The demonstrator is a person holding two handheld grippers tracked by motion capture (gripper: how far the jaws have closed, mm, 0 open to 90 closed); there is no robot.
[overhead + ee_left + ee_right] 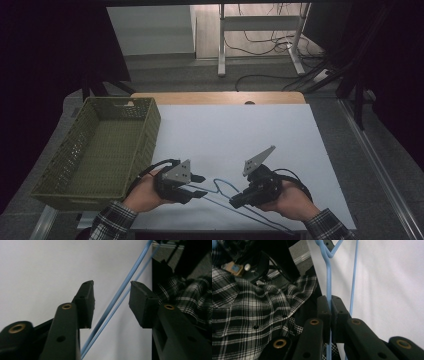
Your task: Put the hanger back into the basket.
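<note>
Blue wire hanger pinched in the right tool, between the left tool's parted jaws, hands low.

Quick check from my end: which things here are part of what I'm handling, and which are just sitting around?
In use:
- blue wire hanger, clamped in the right tongs
- left tongs, open with the hanger's wires running between them

Lying about:
- green basket, nothing in it
- white sheet over the table
- cables on the floor beyond
</note>
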